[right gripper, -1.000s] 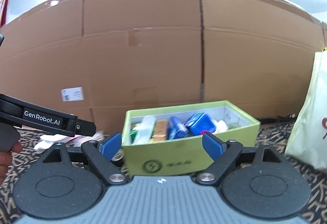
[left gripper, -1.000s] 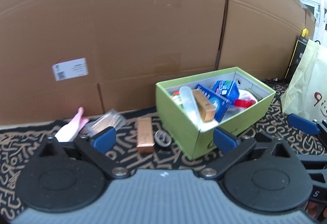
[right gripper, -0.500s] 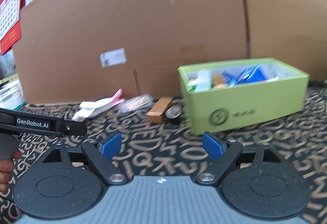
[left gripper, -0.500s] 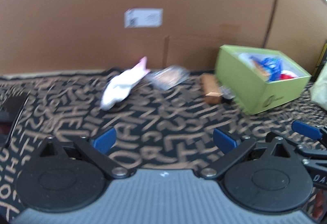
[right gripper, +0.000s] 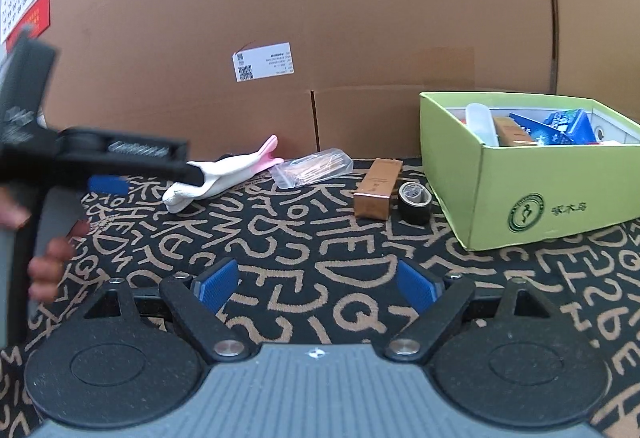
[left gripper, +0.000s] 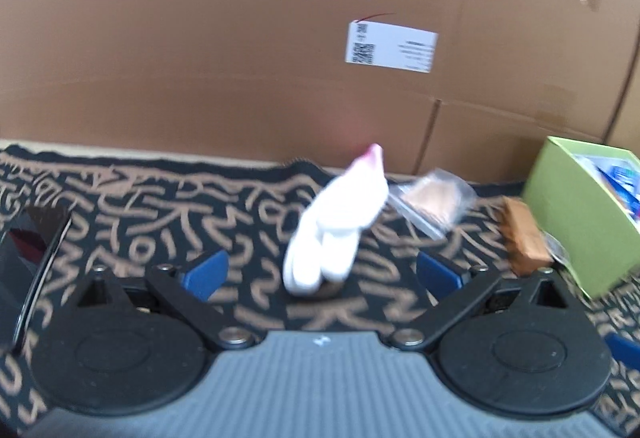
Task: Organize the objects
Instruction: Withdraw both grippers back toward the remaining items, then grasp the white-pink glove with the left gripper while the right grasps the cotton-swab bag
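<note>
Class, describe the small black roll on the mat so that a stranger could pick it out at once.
Start at the green box on the patterned mat. Just left of its front corner lies the black roll, beside a copper-brown carton. It is the only round, black thing there.

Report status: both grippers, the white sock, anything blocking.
Left gripper open, lined up on white sock, not touching. Right gripper open, nothing between its fingers. Sock lies loose on patterned mat; path clear.
</note>
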